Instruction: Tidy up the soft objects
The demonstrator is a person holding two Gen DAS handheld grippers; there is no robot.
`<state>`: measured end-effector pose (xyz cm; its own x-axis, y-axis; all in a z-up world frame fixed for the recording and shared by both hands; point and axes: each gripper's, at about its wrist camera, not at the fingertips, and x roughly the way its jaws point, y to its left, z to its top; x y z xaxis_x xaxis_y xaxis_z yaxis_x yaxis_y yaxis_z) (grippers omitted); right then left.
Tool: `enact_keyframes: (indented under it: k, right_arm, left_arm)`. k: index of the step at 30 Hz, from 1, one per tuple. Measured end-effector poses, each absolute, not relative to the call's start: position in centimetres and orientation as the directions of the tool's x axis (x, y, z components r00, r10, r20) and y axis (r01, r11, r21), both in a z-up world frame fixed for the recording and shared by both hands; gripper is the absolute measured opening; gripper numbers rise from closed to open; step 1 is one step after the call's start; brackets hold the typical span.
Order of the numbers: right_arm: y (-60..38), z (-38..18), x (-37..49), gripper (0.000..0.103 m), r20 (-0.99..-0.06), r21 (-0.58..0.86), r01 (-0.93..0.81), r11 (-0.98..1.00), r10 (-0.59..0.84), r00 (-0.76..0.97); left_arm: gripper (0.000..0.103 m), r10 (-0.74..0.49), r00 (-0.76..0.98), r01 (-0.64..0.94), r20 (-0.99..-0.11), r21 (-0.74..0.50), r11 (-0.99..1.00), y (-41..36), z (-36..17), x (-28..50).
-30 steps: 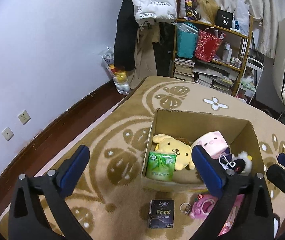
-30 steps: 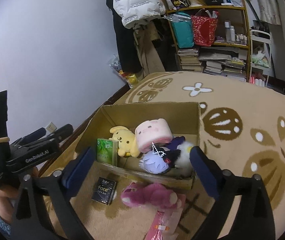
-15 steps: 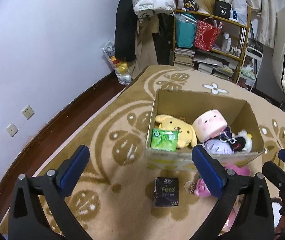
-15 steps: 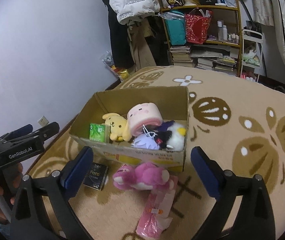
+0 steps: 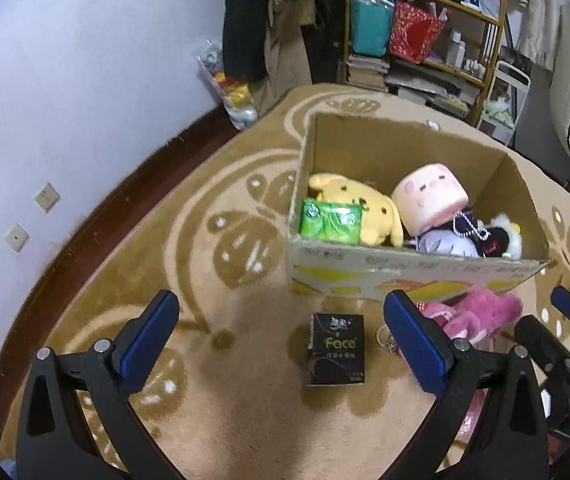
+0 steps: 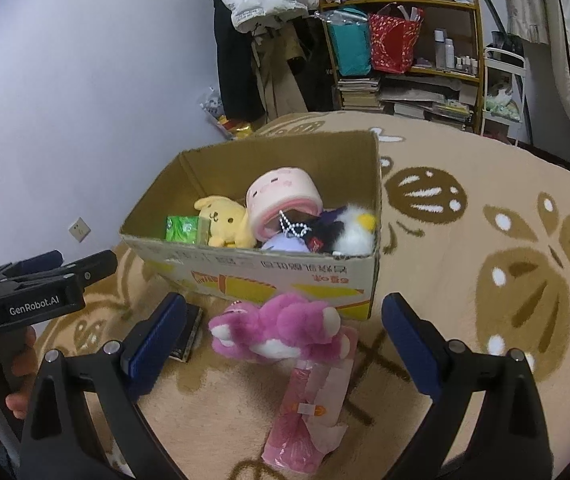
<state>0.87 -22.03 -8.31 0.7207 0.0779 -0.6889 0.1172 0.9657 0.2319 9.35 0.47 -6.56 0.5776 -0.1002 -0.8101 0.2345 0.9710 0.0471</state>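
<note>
Hovering over the rug (image 5: 213, 408), both grippers are spread wide and hold nothing. Left gripper (image 5: 281, 332) frames a black tissue pack (image 5: 337, 348) lying flat at lower centre; right gripper (image 6: 284, 332) frames a pink plush toy (image 6: 281, 330) lying against the front wall of the cardboard box (image 6: 285, 276). Box sits mid-frame on the patterned tan rug and holds a yellow plush dog (image 5: 359, 210), a pink plush (image 5: 431, 200), a green tissue pack (image 5: 331, 222) and a dark plush with beads. Shelves (image 6: 417, 52) and hanging coats fill the upper frame. Only the right wrist view shows the pink packet (image 6: 309, 412) below the toy, and the left gripper's body at left edge.
</note>
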Motion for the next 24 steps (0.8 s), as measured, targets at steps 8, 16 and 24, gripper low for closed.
enact_keyframes:
  k: [8, 16, 24]
  right_arm:
    - [-21.5, -10.3, 2.2, 0.102, -0.720, 0.201, 0.095, 0.975, 0.082, 0.690]
    - [-20.8, -11.5, 3.2, 0.102, -0.739, 0.177, 0.073, 0.982, 0.084, 0.669]
    - [-20.0, -12.4, 3.8, 0.102, -0.757, 0.146, 0.049, 0.988, 0.080, 0.648]
  left_arm:
    - [0.101, -0.102, 0.526, 0.252, -0.844, 0.040, 0.967, -0.2, -8.4, 10.1]
    - [0.101, -0.101, 0.490, 0.260, -0.866, 0.034, 0.965, -0.5, -9.8, 10.8]
    - [0.101, -0.101, 0.450, 0.267, -0.888, 0.026, 0.963, -0.7, -11.1, 11.5]
